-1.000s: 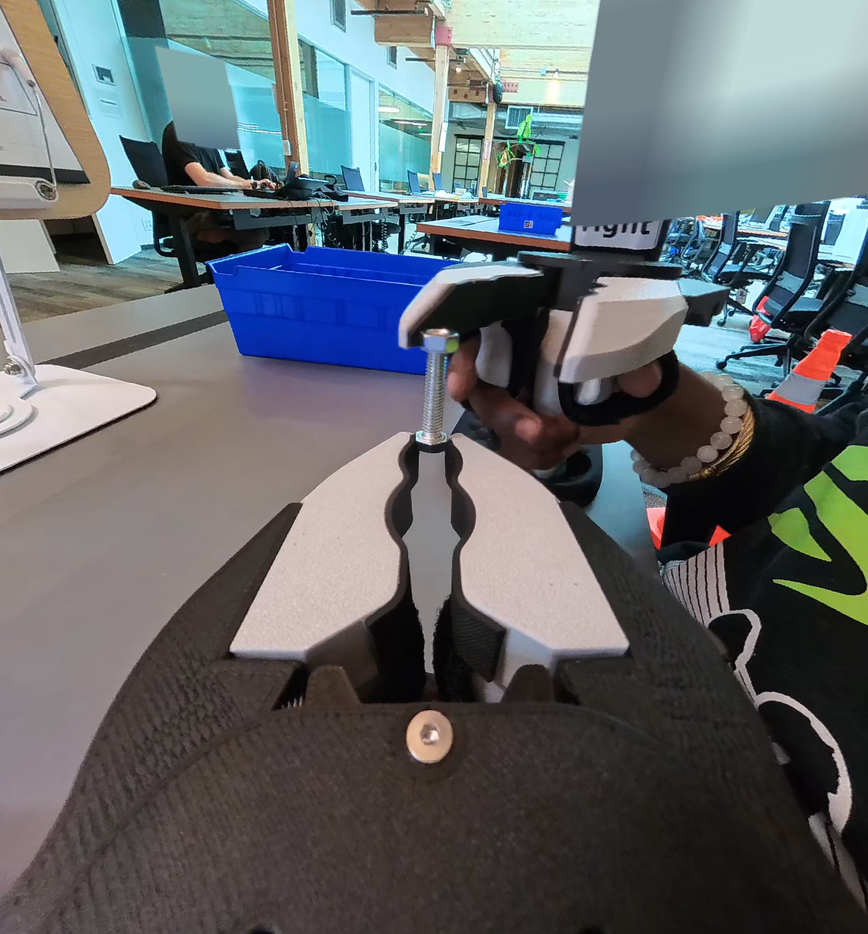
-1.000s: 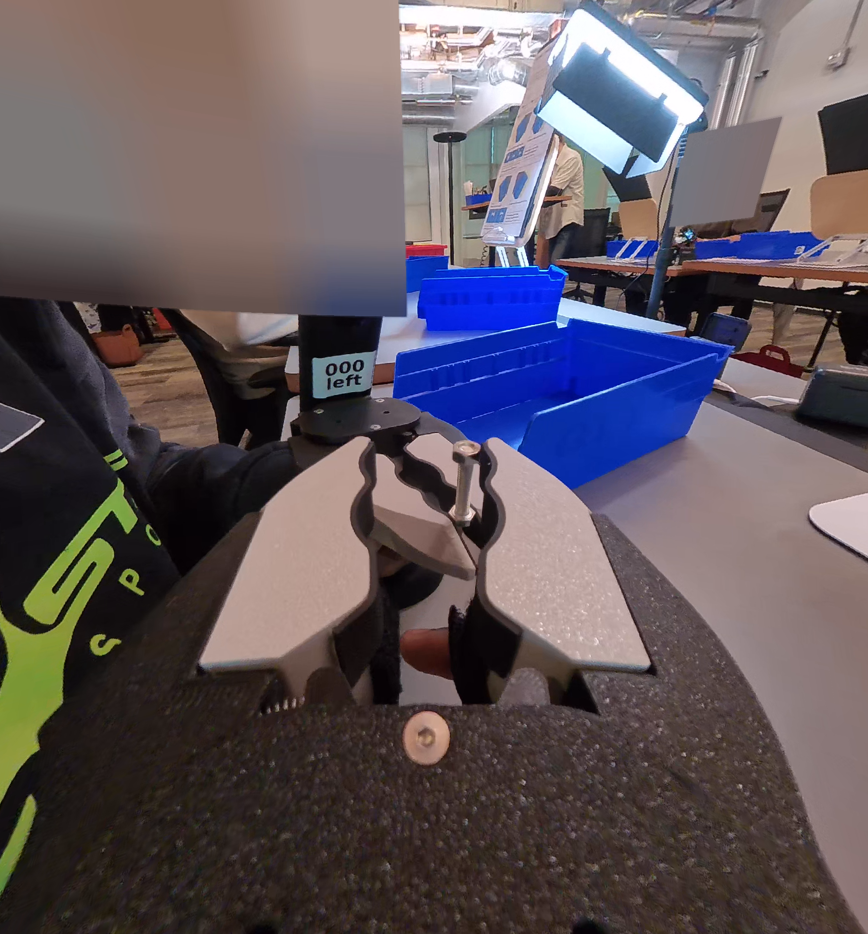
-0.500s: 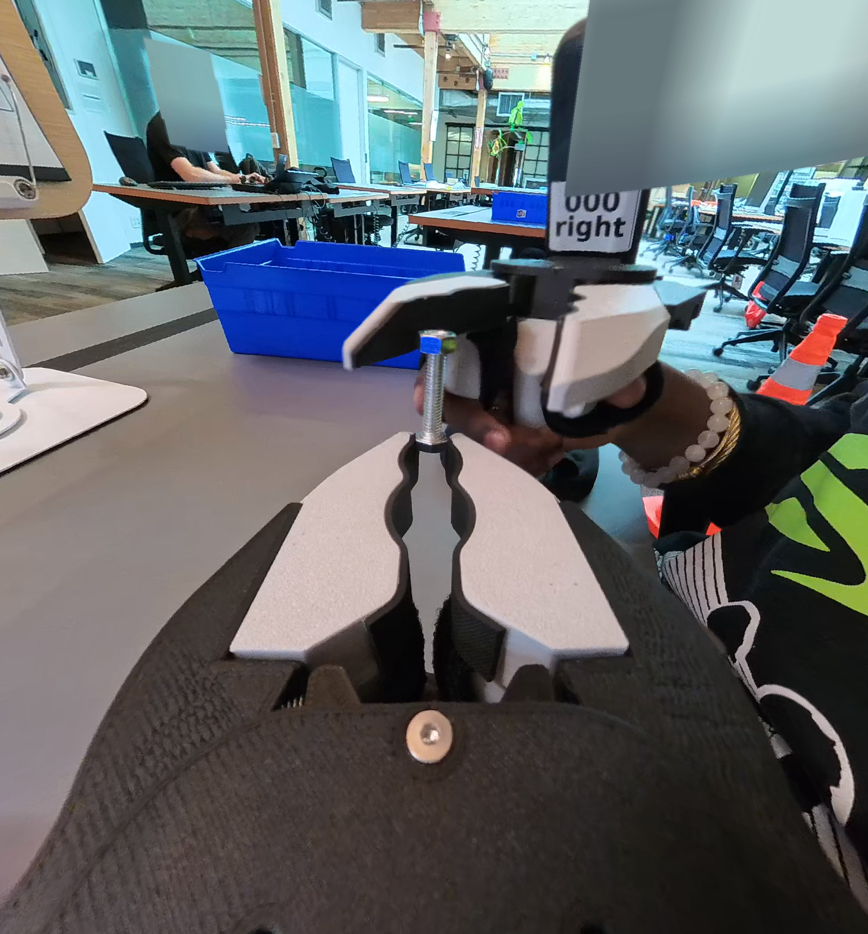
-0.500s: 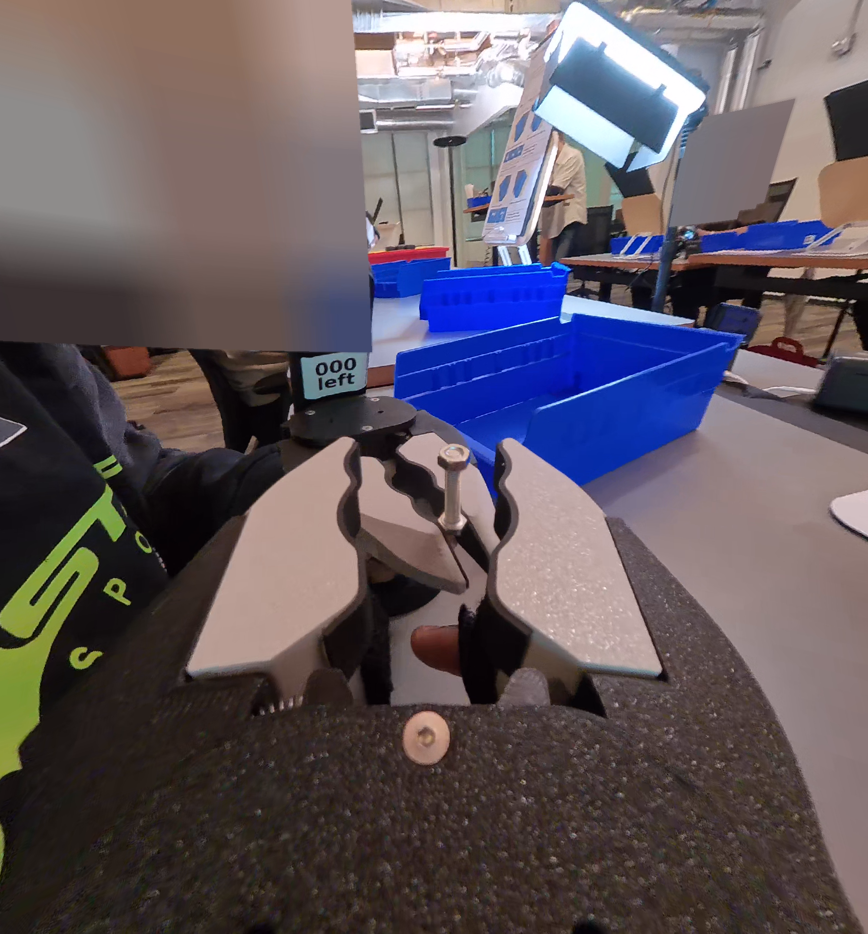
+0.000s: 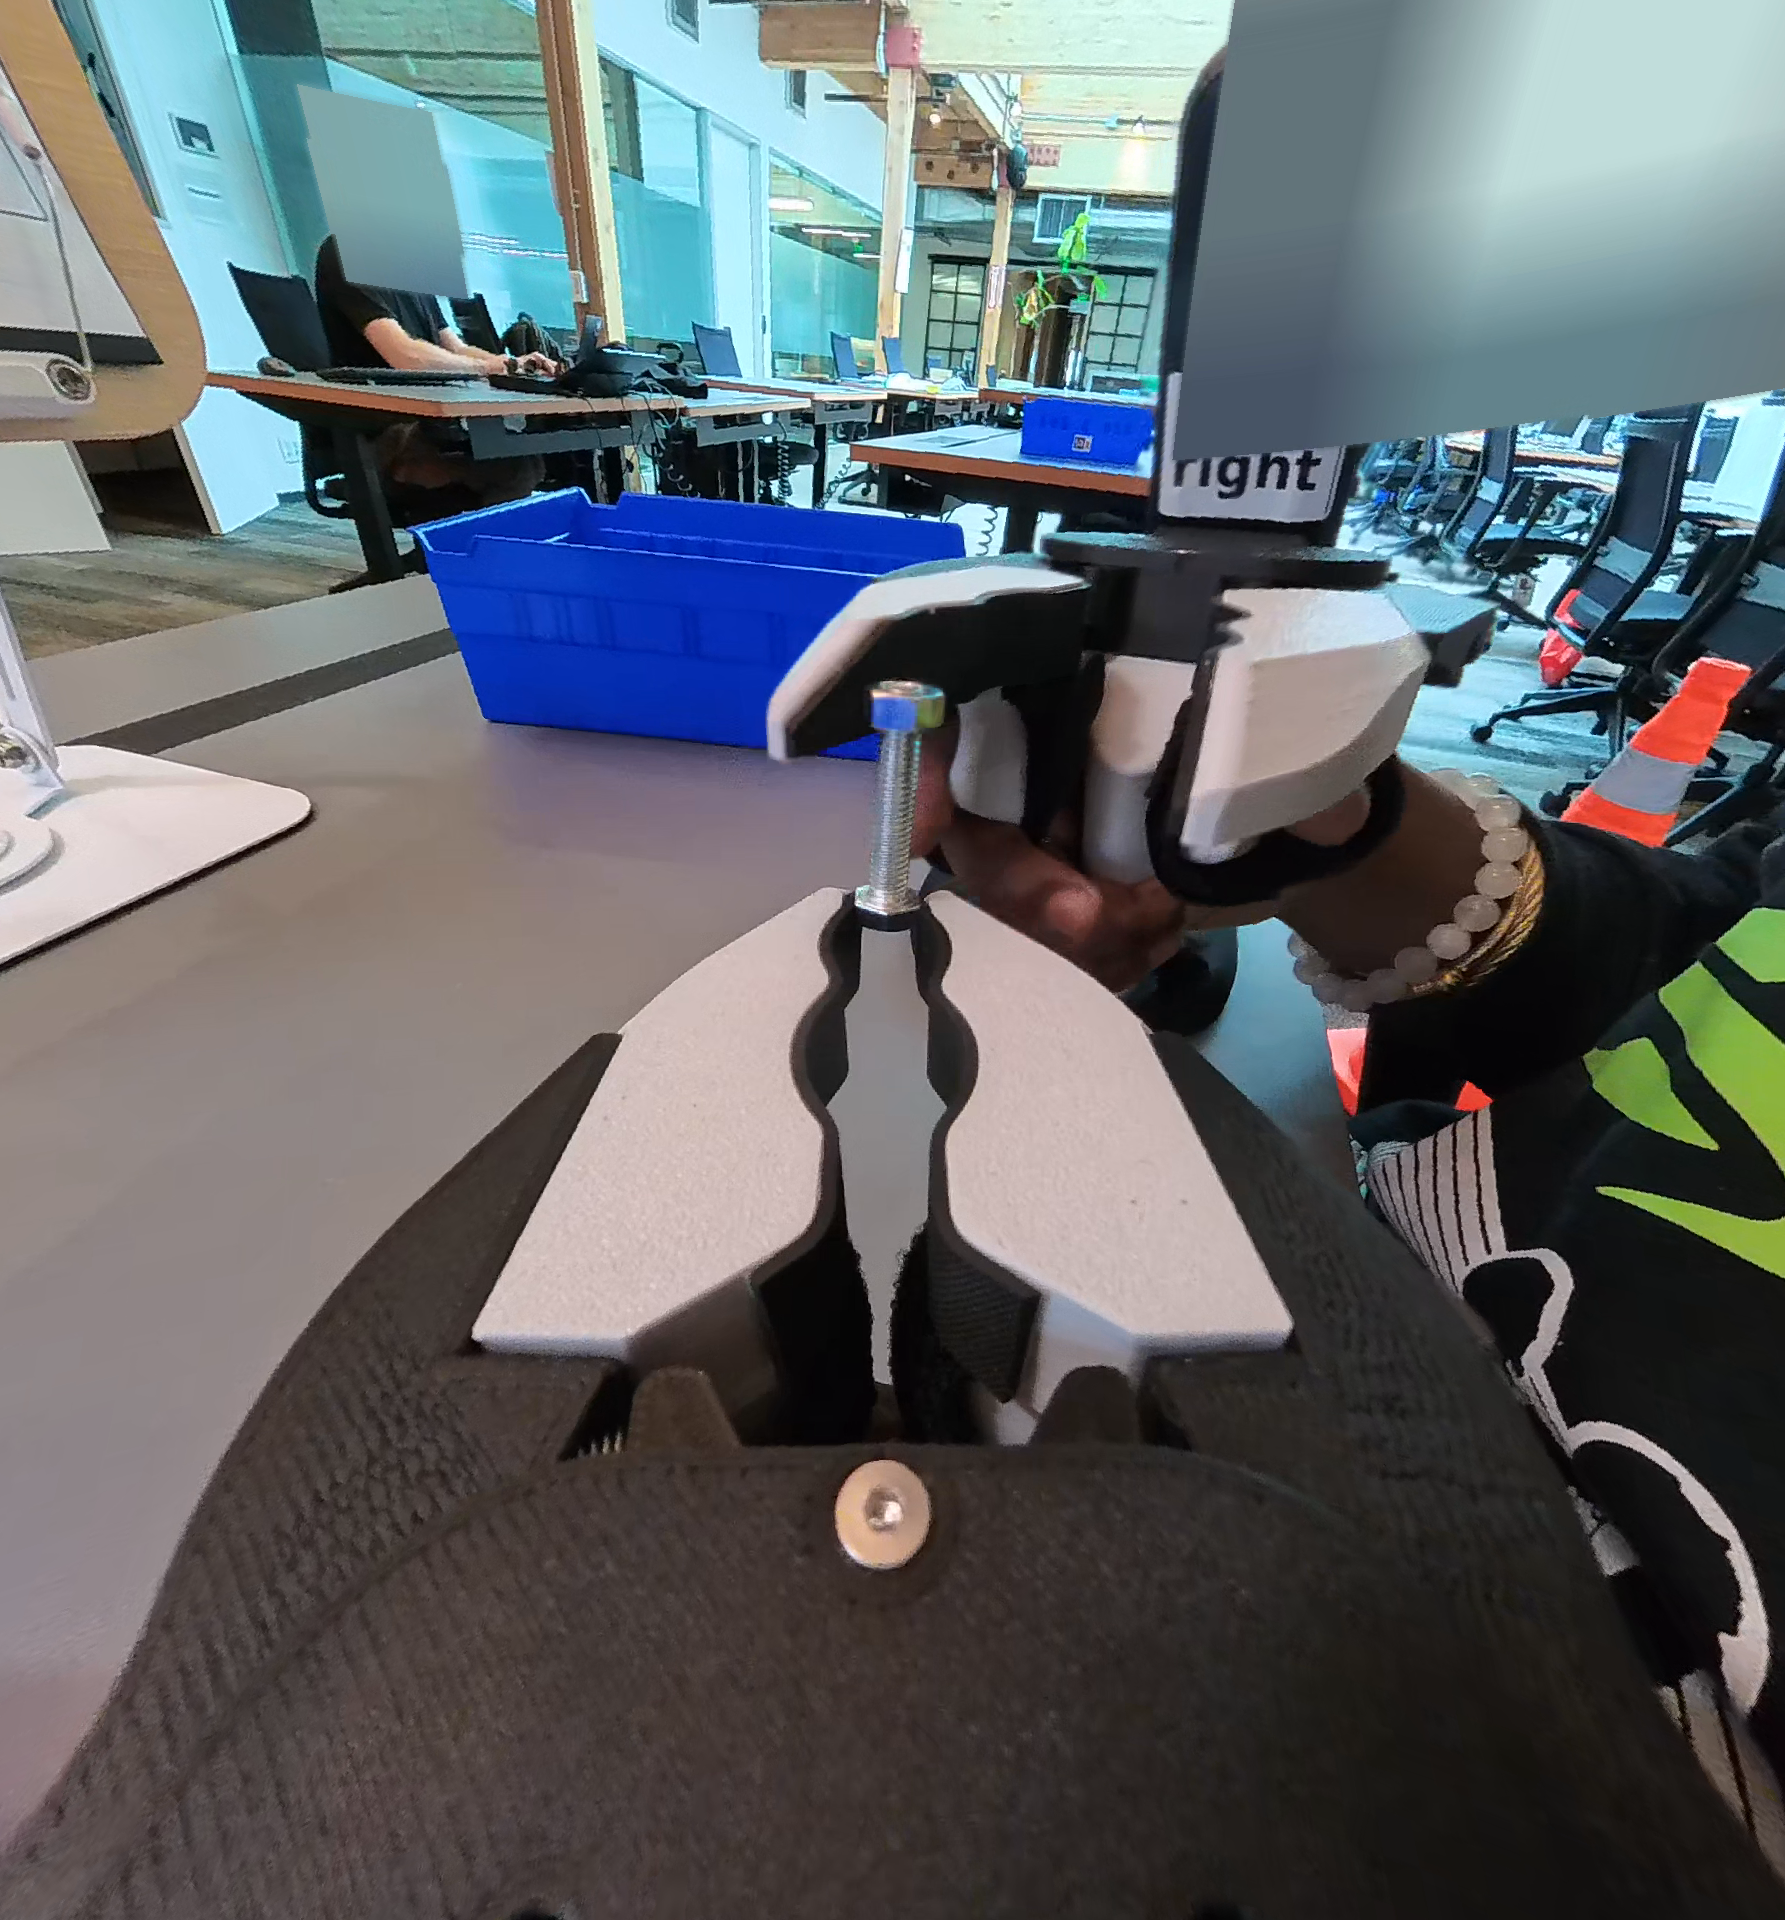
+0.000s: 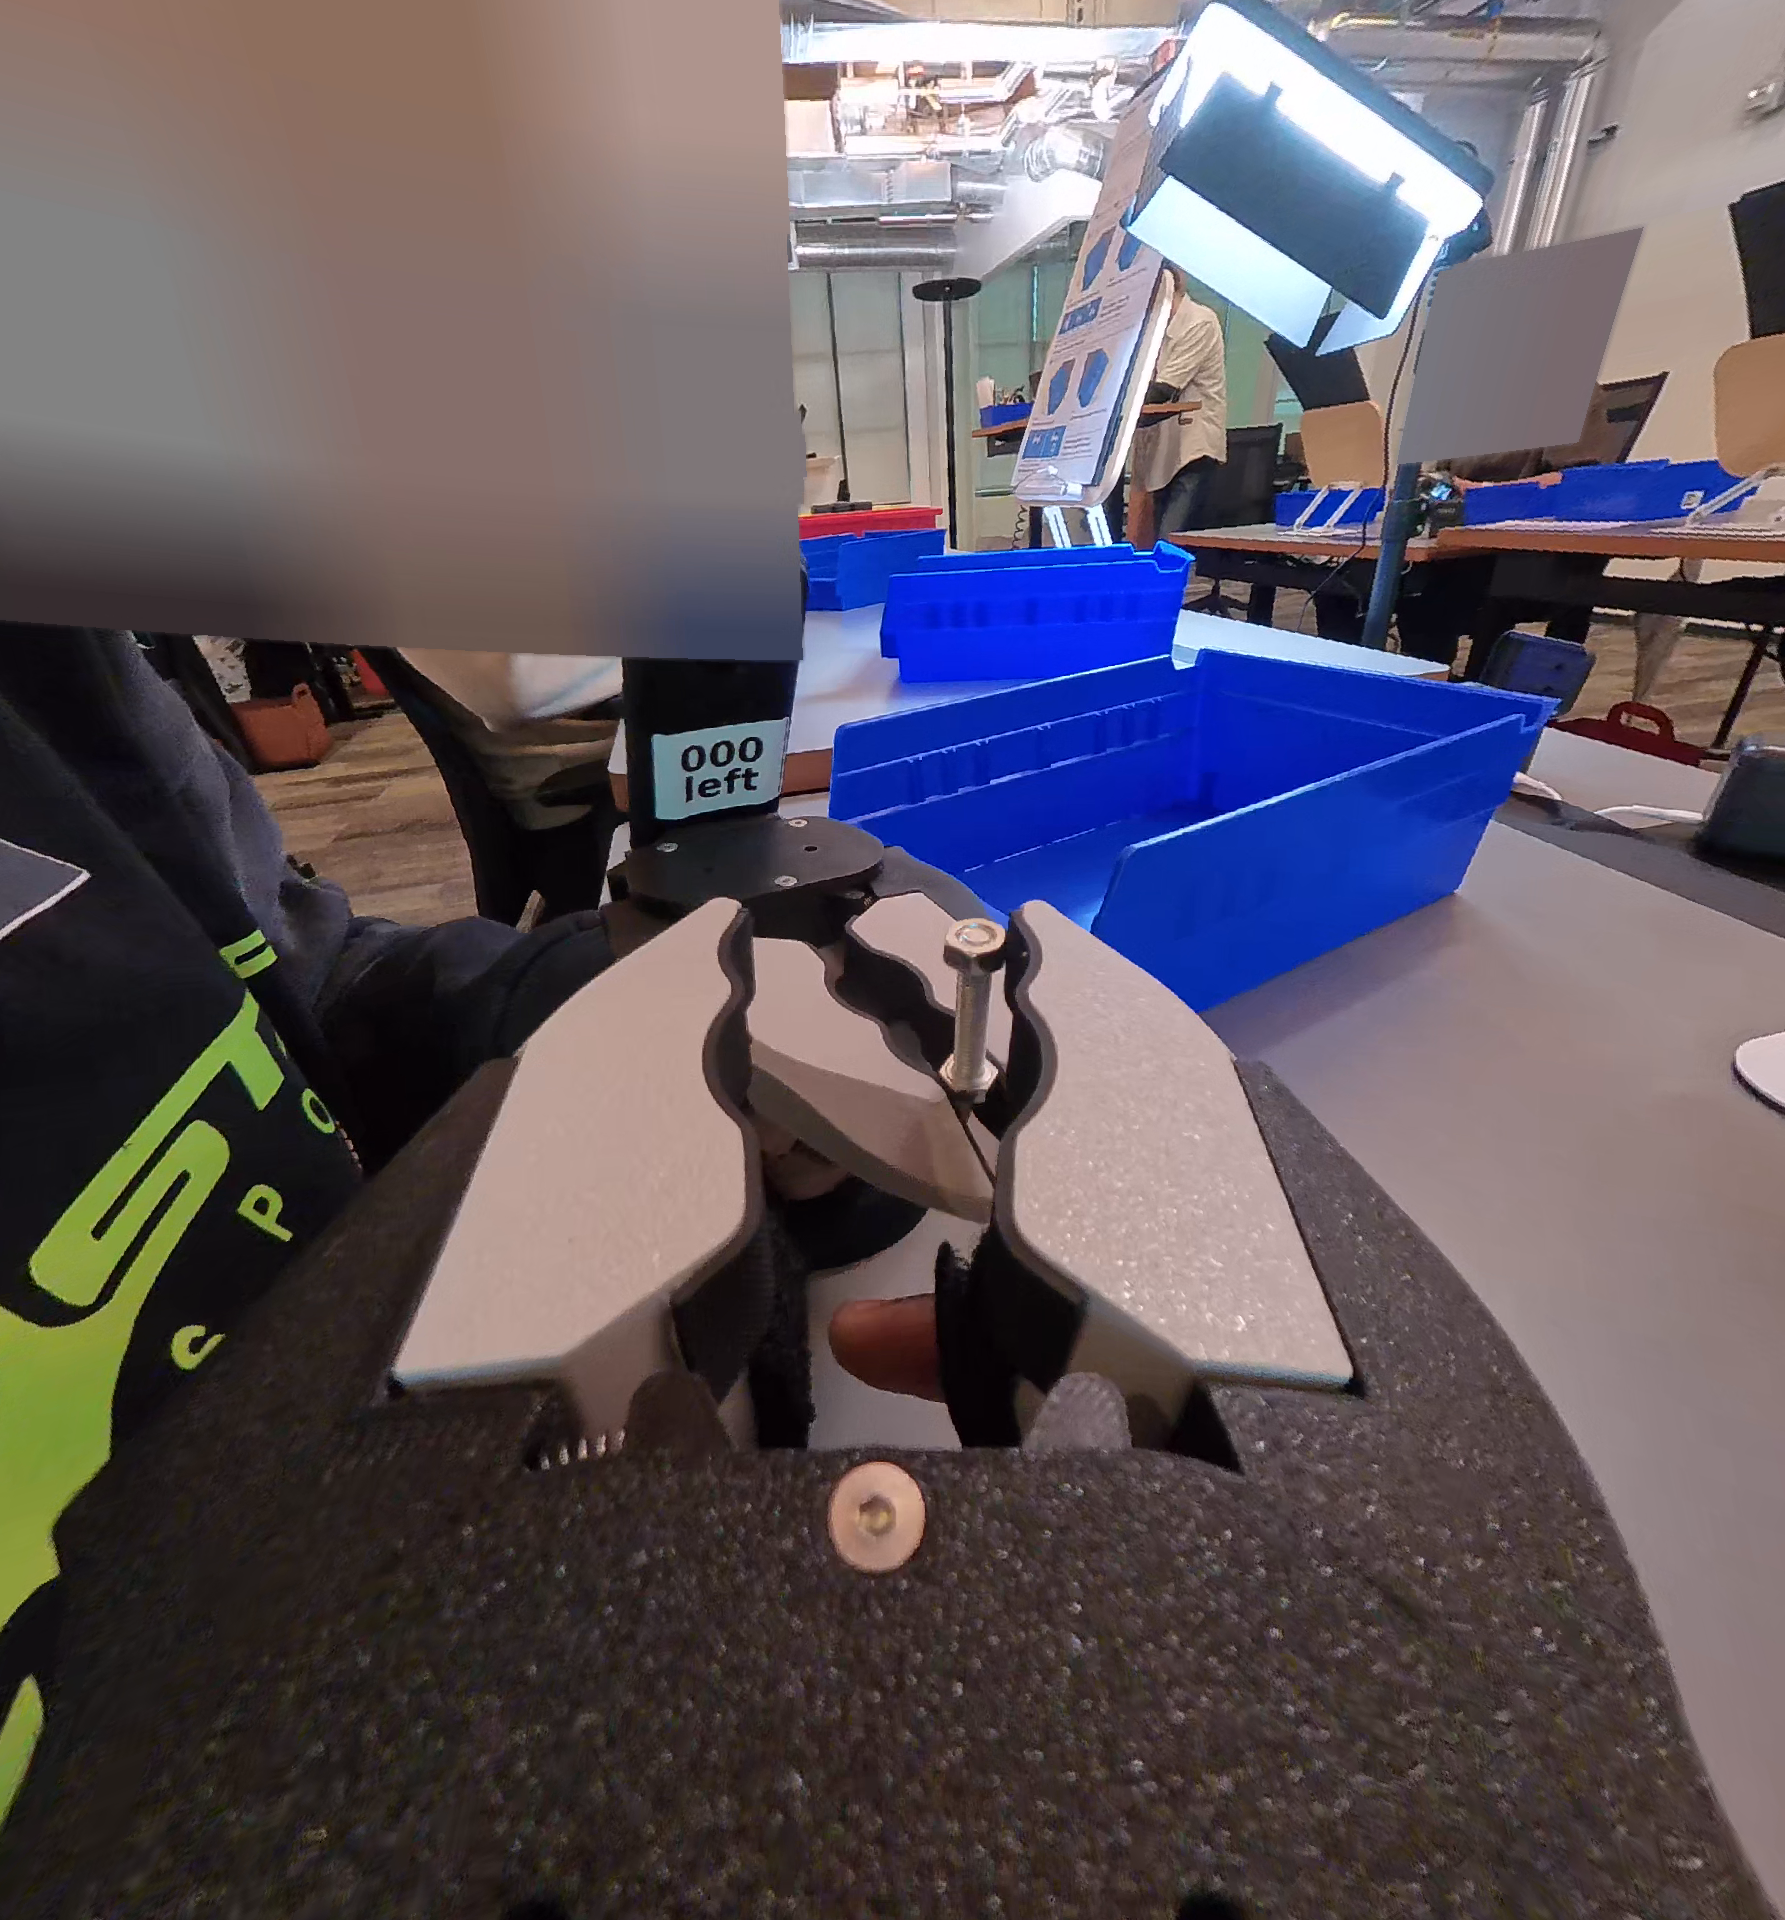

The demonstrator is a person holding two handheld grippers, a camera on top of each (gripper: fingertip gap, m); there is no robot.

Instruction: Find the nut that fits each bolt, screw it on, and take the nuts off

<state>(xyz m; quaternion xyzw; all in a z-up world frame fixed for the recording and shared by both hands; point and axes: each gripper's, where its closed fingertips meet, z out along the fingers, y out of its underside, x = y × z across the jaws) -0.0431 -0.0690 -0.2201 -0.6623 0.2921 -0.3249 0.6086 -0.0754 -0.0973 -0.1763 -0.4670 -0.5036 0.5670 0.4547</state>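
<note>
A silver bolt [image 5: 890, 800] stands upright, head on top, above the grey table [image 5: 348, 987]. A nut [image 5: 883, 902] sits on its lower end. My left gripper [image 5: 883, 920] is shut on that nut at its fingertips. In the right wrist view the bolt [image 6: 971, 1013] rises from the left gripper [image 6: 971, 1107]. My right gripper [image 6: 877, 920] is open, its jaws on either side of the bolt head, which is close to the right finger [image 6: 1127, 1143]. It also shows in the left wrist view [image 5: 836, 712], level with the bolt head.
An open blue bin [image 5: 659, 644] stands on the table behind the bolt and also shows in the right wrist view [image 6: 1283, 862]. A white stand base [image 5: 88, 821] lies at the left. The person's arm and torso [image 5: 1646, 1091] fill the right side. An orange cone [image 5: 1677, 748] stands on the floor. About 5 cm separates my left fingertips from my right.
The right gripper's jaws widened, then narrowed a little around the bolt head, and it shifted sideways and back. The left gripper kept its hold and the bolt stayed upright.
</note>
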